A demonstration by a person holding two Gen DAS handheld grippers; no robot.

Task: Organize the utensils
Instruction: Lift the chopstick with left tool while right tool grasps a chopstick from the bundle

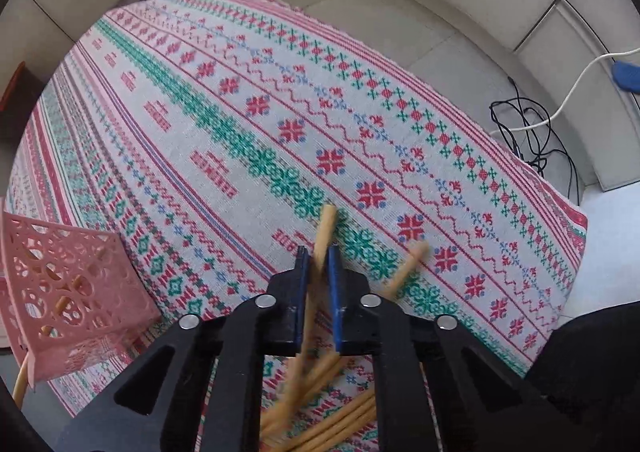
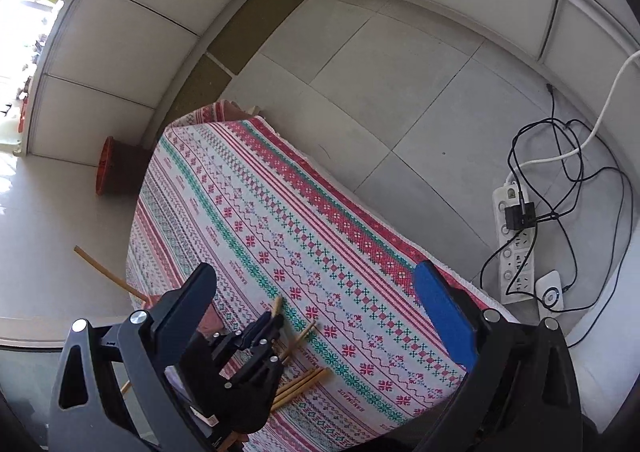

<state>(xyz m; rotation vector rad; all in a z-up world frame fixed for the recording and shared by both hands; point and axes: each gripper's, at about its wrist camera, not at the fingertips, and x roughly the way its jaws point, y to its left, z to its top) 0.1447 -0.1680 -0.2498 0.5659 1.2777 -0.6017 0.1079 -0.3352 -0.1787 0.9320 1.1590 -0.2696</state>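
The left gripper (image 1: 319,258) points down at the worktop (image 1: 224,124), which has a cloth with red and green patterns. Its jaws are clamped on one wooden chopstick (image 1: 325,228). The stick pokes up past the blue pads, and its tip sticks out above them. More chopsticks (image 1: 332,416) lie in a loose pile on the cloth, right under the gripper. One stick (image 1: 408,266) lies just beside the jaws on the right.

The pink basket (image 1: 68,292) with holes stands at the left edge of the worktop. It already has some sticks in it.

The right gripper (image 2: 316,300) hangs over the cloth with its jaws wide apart. Nothing is between them.

The step looks like picking up: one chopstick is caught, but it is not in the basket yet. Next, the left hand likely has to lift the stick clear of the pile, carry it left to the basket, and let it drop in. The stick is thin, so it could tilt or slip in the jaws on the way.
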